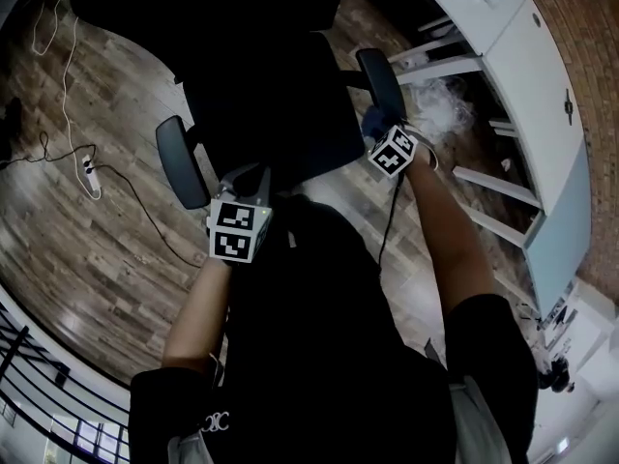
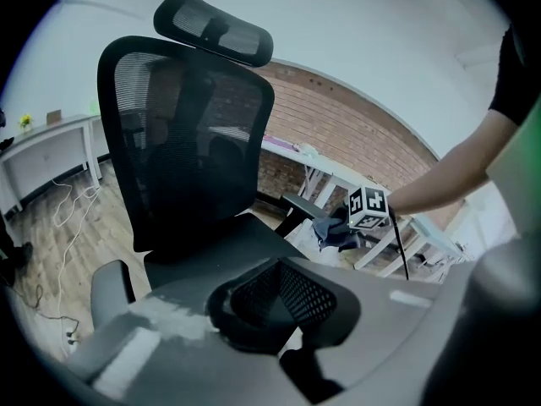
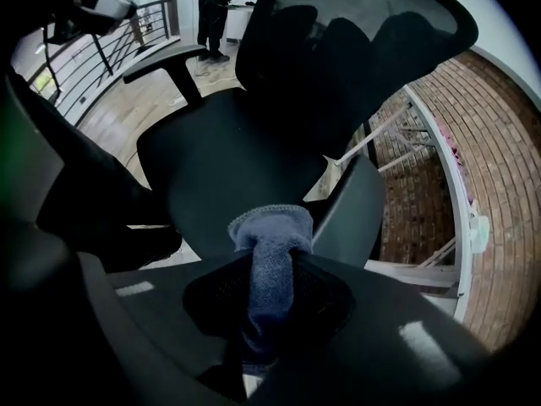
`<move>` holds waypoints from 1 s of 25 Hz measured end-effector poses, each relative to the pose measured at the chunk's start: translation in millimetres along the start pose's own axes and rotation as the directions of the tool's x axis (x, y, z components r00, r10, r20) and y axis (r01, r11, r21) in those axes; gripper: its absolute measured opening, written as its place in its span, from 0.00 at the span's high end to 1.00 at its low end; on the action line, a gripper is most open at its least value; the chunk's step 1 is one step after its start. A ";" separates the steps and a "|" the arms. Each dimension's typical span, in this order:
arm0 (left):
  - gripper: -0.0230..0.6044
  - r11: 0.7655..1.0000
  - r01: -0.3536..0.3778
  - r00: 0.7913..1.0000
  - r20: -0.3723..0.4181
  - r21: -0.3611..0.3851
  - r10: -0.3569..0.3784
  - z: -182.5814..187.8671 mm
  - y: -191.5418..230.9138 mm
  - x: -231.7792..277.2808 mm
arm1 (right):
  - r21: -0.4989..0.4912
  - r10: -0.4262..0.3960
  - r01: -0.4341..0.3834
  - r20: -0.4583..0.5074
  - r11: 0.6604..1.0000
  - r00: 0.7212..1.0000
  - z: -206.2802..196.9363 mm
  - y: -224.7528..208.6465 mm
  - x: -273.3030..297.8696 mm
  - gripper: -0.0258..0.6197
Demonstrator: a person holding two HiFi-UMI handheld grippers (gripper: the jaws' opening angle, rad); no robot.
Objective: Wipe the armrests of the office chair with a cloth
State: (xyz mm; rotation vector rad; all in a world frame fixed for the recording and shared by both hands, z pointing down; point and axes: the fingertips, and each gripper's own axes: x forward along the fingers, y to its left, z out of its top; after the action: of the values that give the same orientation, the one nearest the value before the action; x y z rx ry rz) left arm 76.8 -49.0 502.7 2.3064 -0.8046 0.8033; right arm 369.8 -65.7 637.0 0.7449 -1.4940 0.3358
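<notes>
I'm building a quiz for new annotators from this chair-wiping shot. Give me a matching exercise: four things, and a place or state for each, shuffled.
1. cloth
2. left gripper
3. power strip
4. headrest

A. on the wooden floor
B. clamped in the right gripper
C. atop the chair back
D. holding nothing

Pairs: 1-B, 2-D, 3-A, 4-C.

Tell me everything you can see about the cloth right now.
The cloth is blue-grey, with a soft towelling look and a stitched hem. It is bunched into a narrow roll and pinched between the shut jaws of the right gripper, with its folded end poking out ahead of them. It sits by the near end of the dark armrest on the person's right. Whether it touches the pad cannot be told.
</notes>
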 end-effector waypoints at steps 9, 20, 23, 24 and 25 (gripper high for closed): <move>0.96 0.999 -0.004 1.000 0.008 -0.035 0.005 6.1 31.4 -5.7 | -0.004 -0.021 0.021 0.004 1.000 1.000 19.3 -17.8 8.3 0.85; 0.96 0.994 -0.077 0.997 0.009 -0.071 0.078 23.2 18.2 16.8 | -0.109 0.001 0.014 0.133 0.994 0.991 72.8 -65.4 16.6 0.85; 0.96 0.991 -0.102 0.995 0.005 -0.083 0.103 26.3 11.2 23.2 | -0.137 0.008 0.014 0.164 0.990 0.986 90.4 -82.2 21.9 0.85; 0.96 0.990 -0.111 0.994 0.005 -0.092 0.112 27.5 9.9 24.9 | -0.150 0.009 0.017 0.175 0.989 0.985 97.5 -88.2 23.5 0.85; 0.96 0.988 -0.119 0.993 0.006 -0.101 0.120 28.6 9.2 26.3 | -0.161 0.009 0.021 0.186 0.987 0.982 104.8 -94.2 24.9 0.85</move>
State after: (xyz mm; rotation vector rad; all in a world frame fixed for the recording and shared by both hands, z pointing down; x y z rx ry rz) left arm 97.2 -83.3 504.5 2.1929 -0.9746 0.7832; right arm 350.4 -207.3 629.5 0.6644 -1.6737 0.1397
